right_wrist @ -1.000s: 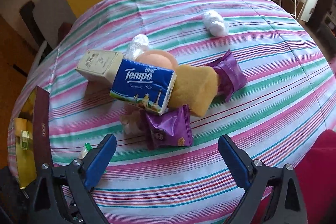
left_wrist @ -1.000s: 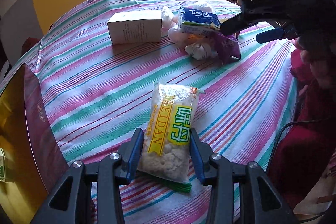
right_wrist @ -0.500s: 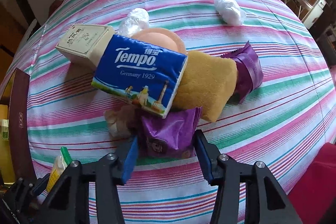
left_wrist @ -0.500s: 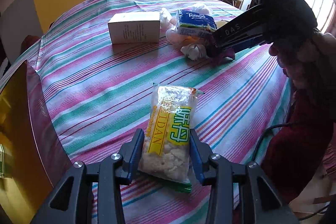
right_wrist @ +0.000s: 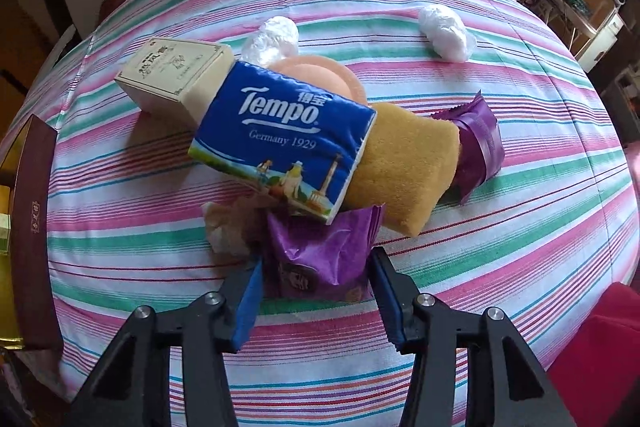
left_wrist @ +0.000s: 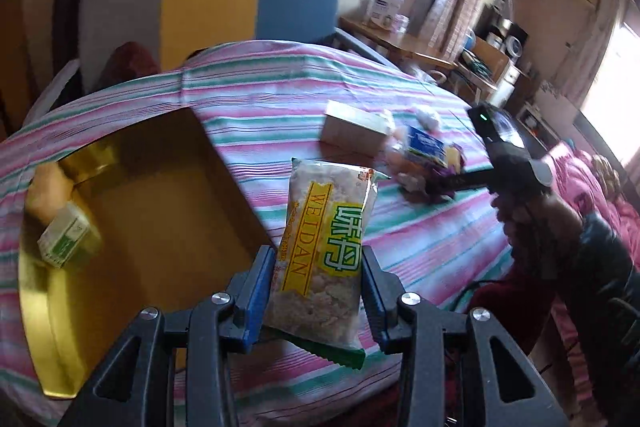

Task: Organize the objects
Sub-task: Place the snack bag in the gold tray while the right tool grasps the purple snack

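We are only partway through sorting: the gold box (left_wrist: 132, 211), which lies to the left of our left jaws and below them, holds just a small green-and-white carton (left_wrist: 66, 239) and a tan item in its far corner, too blurred to name. The left gripper (left_wrist: 318, 291) has its jaws clamped on the lower half of the snack bag (left_wrist: 326, 247), which hangs clear of the bench (left_wrist: 256, 107) and stands upright ahead of the jaws, so we judge it is bound for the box next. The bag is clear plastic with a yellow band reading WEIDAN, a green label, pale crumbly pieces inside and a green serrated hem under the jaws; it looks soft and likely to sag. The right gripper (right_wrist: 316, 283) has its jaws closed against the sides of the nearer purple packet (right_wrist: 324, 255), which lies on the bench between them at the near edge of the pile. Beyond the jaws, touching one another, sit the blue Tempo tissue pack (right_wrist: 284, 139), a yellow sponge (right_wrist: 404, 167), a cream carton (right_wrist: 176, 71), a peach disc (right_wrist: 320, 75) and a second purple packet (right_wrist: 480, 143); two white wrapped bundles, one (right_wrist: 274, 37) against the pile, the other (right_wrist: 444, 31) well apart, lie farther off. Most of the things are left to move.
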`<state>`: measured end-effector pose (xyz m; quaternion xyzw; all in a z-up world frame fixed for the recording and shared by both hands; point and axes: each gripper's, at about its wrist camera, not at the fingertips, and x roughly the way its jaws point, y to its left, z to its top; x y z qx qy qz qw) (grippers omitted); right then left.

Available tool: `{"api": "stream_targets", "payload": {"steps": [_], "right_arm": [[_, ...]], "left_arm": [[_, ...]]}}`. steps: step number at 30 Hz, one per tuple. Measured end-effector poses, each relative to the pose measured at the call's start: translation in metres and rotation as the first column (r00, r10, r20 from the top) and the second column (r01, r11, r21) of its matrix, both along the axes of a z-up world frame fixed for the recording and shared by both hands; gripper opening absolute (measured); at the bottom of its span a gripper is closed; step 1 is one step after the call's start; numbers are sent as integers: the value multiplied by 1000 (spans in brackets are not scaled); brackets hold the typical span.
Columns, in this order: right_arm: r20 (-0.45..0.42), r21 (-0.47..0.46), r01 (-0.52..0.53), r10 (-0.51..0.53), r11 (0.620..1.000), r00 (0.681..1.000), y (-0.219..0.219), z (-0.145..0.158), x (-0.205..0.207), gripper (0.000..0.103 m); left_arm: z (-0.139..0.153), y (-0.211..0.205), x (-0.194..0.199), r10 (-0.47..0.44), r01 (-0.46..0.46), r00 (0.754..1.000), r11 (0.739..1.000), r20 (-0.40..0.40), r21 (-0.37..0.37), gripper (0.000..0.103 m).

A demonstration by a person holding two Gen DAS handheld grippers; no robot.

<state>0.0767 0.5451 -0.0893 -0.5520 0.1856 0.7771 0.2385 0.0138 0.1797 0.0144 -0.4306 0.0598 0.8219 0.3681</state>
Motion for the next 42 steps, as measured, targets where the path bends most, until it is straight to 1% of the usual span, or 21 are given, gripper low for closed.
{"api": "stream_targets", "payload": {"steps": [2,3,4,5,6,9,12,13,15,18,20,22,27,29,31,33,35,37,39,40,42], "right_arm": [[0,5,-2,2,1000,1000,-1,0,1,51],[-1,6,-4,4,1000,1000,-1,1,1,51],[-3,5,-7,7,1000,1000,0,2,2,51],[-4,5,-9,9,1000,1000,0,2,2,51],[-5,4,-9,9,1000,1000,0,2,3,51],[-11,3,-13,13,1000,1000,0,3,4,51],[-10,5,-16,16,1000,1000,-1,3,2,51],[-10,4,-16,16,1000,1000,0,3,3,51],[-10,4,-16,16,1000,1000,0,3,2,51],[-10,4,-16,16,1000,1000,2,3,3,51],[-9,5,-17,17,1000,1000,2,3,3,51],[-7,6,-18,18,1000,1000,3,4,1,51],[-7,7,-18,18,1000,1000,3,4,2,51],[-8,7,-17,17,1000,1000,4,5,3,51],[-8,7,-16,16,1000,1000,6,3,-1,51],[-8,8,-15,15,1000,1000,6,3,-1,51],[-8,7,-16,16,1000,1000,7,3,-1,51],[-8,8,-16,16,1000,1000,7,3,-1,51],[-6,8,-18,18,1000,1000,7,3,-1,51],[-5,8,-23,23,1000,1000,7,3,-2,51],[-3,9,-26,26,1000,1000,7,3,-2,50]], "left_arm": [[0,-29,-23,106,-106,994,994,36,-1,42],[-1,-47,-38,166,-167,984,986,64,2,42],[-2,-60,-47,202,-202,976,979,79,2,42],[-5,-73,-59,238,-238,968,971,83,-14,42],[-9,-81,-67,250,-247,965,968,75,-49,42],[-21,-96,-87,243,-234,969,961,50,-149,42],[-39,-104,-103,229,-211,972,947,46,-243,42],[-45,-106,-107,244,-222,968,937,52,-270,42],[-57,-112,-115,261,-226,962,926,80,-302,42],[-71,-121,-118,317,-263,942,903,113,-340,42],[-78,-124,-117,346,-284,930,889,120,-359,42],[-81,-125,-117,362,-301,925,882,112,-363,42],[-92,-123,-126,417,-362,906,848,68,-388,42],[-99,-123,-130,438,-374,896,832,72,-409,42],[-103,-121,-133,451,-380,888,824,82,-421,42],[-104,-120,-132,463,-395,884,811,61,-431,42],[-102,-120,-131,469,-405,880,821,72,-402,42],[-99,-119,-130,473,-413,879,817,57,-402,42],[-91,-118,-126,468,-417,883,824,45,-383,44],[-87,-118,-123,464,-419,886,824,30,-381,45],[-75,-117,-114,457,-428,889,826,-9,-366,46]]}}
